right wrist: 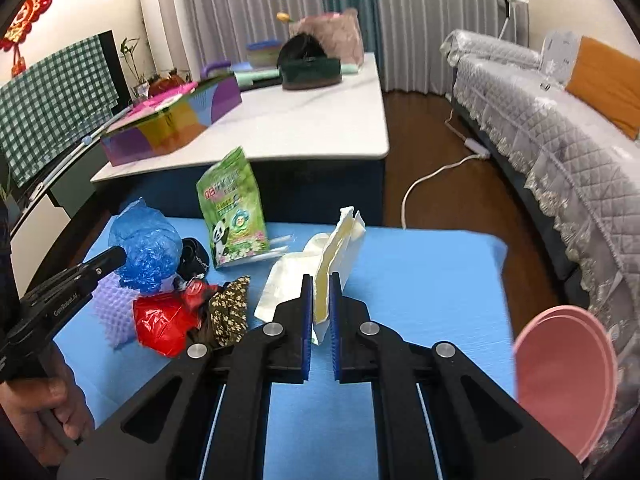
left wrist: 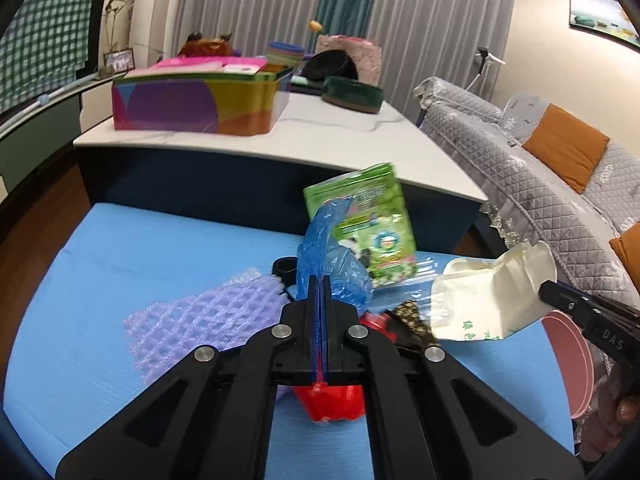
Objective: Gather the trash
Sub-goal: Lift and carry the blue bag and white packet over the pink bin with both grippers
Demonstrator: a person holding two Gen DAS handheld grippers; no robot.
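A blue plastic bag (left wrist: 332, 256) is pinched in the fully closed left claw (left wrist: 320, 280), rising at twelve o'clock; a white paper bag (right wrist: 332, 256) is clamped in the right claw (right wrist: 322, 280) above the blue surface (right wrist: 420, 280).

The desk (right wrist: 420, 276) is a low surface covered in plain blue, with rounded corners. Its litter gathers toward the left half and the far edge. A purple sheet of bubble wrap (left wrist: 208, 312) lies nearest the left edge. Just beside it sit a crumpled red plastic bag (right wrist: 160, 324) and a small dark floral-patterned scrap (right wrist: 232, 312), touching each other. Behind them is a small black object (right wrist: 194, 256), too blurred to tell what it is. A clear flat plastic bag (left wrist: 404, 284) lies near the far edge. The right half of the desk is bare blue, and a pink round dish (right wrist: 560, 376) shows at its right edge.
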